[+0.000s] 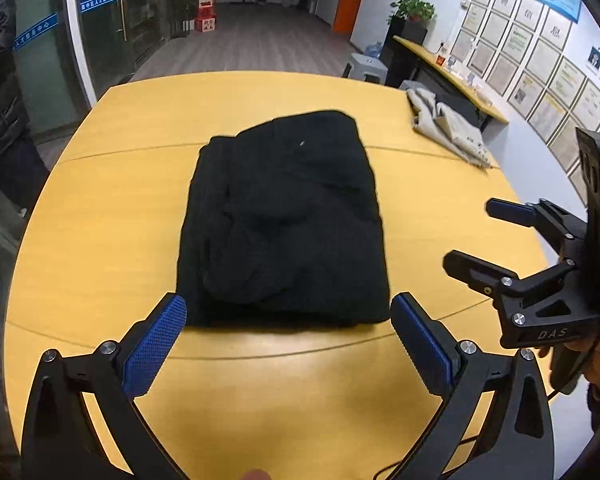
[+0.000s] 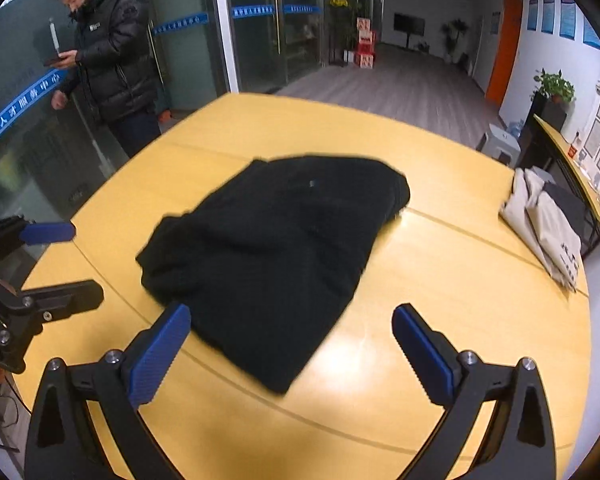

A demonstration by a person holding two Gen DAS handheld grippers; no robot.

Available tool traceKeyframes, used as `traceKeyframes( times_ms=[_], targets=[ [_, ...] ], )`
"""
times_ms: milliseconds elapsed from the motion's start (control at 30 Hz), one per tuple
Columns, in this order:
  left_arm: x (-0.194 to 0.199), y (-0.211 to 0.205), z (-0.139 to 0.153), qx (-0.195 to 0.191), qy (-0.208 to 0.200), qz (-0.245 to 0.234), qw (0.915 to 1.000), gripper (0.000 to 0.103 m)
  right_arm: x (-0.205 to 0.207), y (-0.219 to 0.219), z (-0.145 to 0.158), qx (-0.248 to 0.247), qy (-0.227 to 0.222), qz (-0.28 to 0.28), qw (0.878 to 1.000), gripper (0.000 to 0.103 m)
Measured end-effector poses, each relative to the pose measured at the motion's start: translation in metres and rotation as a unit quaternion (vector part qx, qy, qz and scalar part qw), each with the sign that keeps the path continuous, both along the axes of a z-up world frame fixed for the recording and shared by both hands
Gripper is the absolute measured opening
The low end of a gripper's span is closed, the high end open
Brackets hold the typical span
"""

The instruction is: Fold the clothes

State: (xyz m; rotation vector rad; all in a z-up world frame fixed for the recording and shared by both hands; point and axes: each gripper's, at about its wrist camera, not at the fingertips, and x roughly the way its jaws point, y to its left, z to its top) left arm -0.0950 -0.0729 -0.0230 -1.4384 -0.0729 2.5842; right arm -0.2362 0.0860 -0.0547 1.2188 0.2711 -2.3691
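Left claw [image 1: 288, 320]: jaws standing wide apart, nothing between the blue pads, hovering above the near edge of the black garment.
Right claw [image 2: 292, 332]: likewise spread wide and gripping nothing, hanging over the garment's near corner.
Black garment [image 1: 284, 220]: lying folded into a rough rectangle at the middle of the table, touched by neither claw.
Table [image 1: 108, 220]: yellow and rounded, bearing the garment.
Grey cloth [image 1: 444, 126]: lying bunched at the table's far right edge, well apart from the black garment.
Person [image 2: 108, 52]: standing beyond the table's far left side in a dark padded jacket, looking down at something held in one hand.
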Motion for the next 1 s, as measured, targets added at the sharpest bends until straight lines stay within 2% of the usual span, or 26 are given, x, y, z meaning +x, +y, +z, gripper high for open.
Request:
traceKeyframes(
  times_ms=[200,500,1000],
  targets=[
    [0.005,0.006,-0.006,-0.011,-0.006,0.004,0.9999,0.103,0.011,-0.001,-0.006,0.027,-0.015,-0.015,0.999,0.103],
    [0.023,0.019,-0.012,-0.023,-0.014,0.018,0.9995,0.103,0.031,0.008,-0.001,0.045,-0.013,-0.021,0.999,0.103],
    [0.039,0.027,-0.009,-0.048,-0.004,0.032,0.9984,0.103,0.045,0.017,-0.003,0.056,-0.013,-0.021,0.998,0.103]
  ],
)
